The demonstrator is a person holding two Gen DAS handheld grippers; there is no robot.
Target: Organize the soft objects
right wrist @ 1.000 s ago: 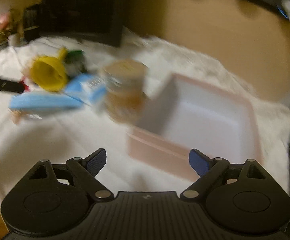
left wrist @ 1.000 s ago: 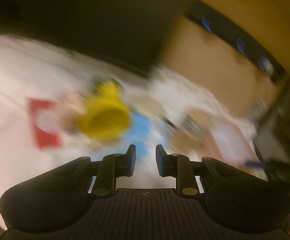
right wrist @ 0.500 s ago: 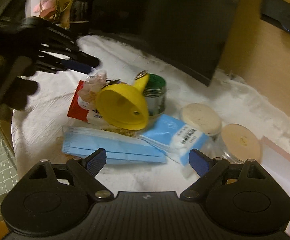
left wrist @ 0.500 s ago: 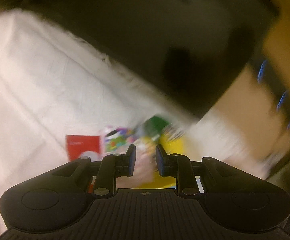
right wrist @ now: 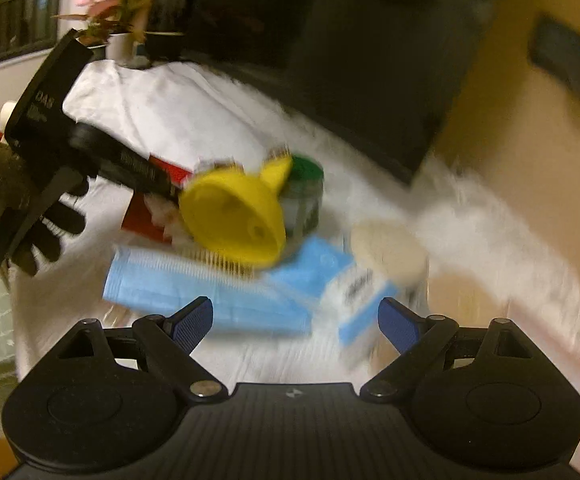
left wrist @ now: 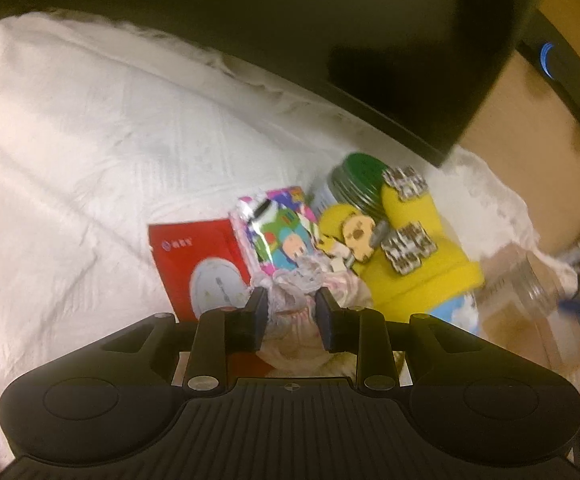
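Soft frilly pouch (left wrist: 304, 292) on white cloth-covered table (left wrist: 90, 128), dark monitor (left wrist: 330, 20) behind.

On the worktop (left wrist: 90, 128) a box (left wrist: 194, 264) lies left of a packet (left wrist: 278, 232), the funnel (right wrist: 234, 216) to their right with a tin (right wrist: 304, 196) behind it. Before the funnel lies a mask stack (right wrist: 194, 292); a pouch (right wrist: 346, 284) sits right of it, a jar (right wrist: 388, 248) beyond.

pink frilly cloth (left wrist: 290, 320) half hidden behind left claw (left wrist: 291, 314), right view motion-blurred
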